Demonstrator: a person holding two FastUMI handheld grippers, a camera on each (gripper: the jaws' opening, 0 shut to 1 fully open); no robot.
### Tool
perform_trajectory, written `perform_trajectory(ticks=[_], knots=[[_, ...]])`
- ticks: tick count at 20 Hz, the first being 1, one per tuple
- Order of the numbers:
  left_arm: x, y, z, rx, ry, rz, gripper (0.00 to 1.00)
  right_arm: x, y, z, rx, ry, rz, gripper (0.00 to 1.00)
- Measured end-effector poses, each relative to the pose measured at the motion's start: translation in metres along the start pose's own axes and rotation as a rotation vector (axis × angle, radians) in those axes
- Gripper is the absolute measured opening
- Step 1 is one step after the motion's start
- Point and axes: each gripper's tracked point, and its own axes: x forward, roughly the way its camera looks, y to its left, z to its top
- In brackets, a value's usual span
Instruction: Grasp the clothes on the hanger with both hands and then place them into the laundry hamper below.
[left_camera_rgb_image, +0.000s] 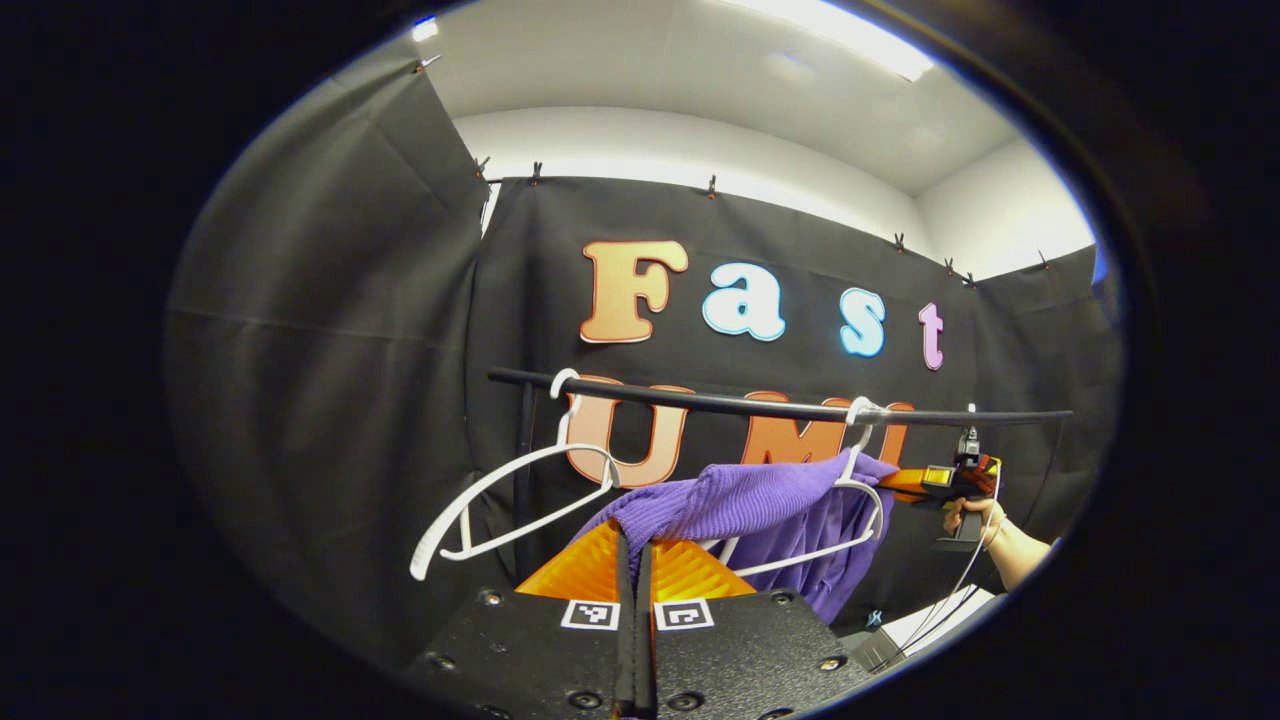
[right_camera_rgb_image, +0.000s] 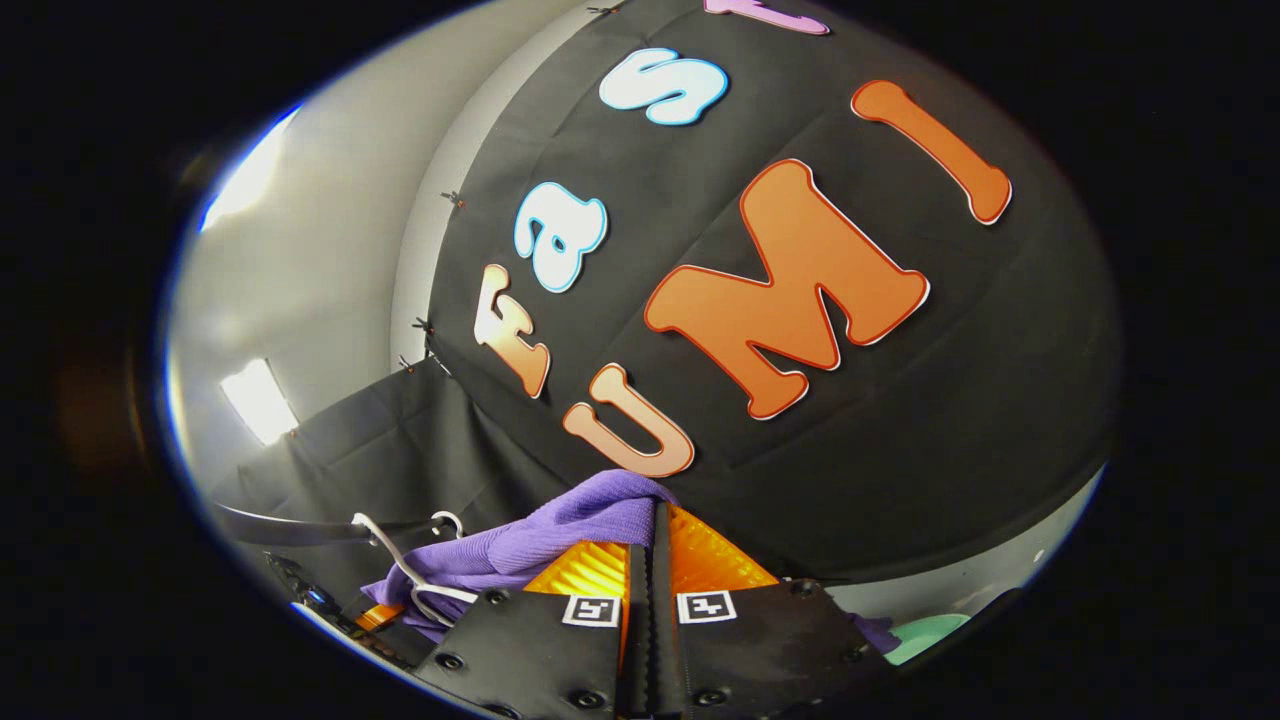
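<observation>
The left gripper (left_camera_rgb_image: 634, 545) is pinched on a fold of the purple garment (left_camera_rgb_image: 740, 505). The garment is draped over a white hanger (left_camera_rgb_image: 862, 490) on the black rail (left_camera_rgb_image: 760, 407). An empty hanger (left_camera_rgb_image: 500, 500) hangs to its left. The right gripper (right_camera_rgb_image: 650, 540) is pinched on the garment's other end.

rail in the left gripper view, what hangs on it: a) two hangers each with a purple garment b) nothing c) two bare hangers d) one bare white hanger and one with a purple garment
d: on the rail a bare white hanger hangs toward the left, and a second hanger carries the purple garment.
</observation>
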Motion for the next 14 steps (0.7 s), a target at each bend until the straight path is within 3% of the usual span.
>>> perform_trajectory(ticks=[5,14], knots=[[0.016,0.011,0.009,-0.013,-0.021,0.042,0.00,0.010,-0.007,-0.009,0.004,0.043,-0.004,0.07],[0.043,0.028,-0.051,-0.087,0.108,0.084,0.00,0.016,-0.046,-0.036,0.011,0.115,-0.069,0.08]])
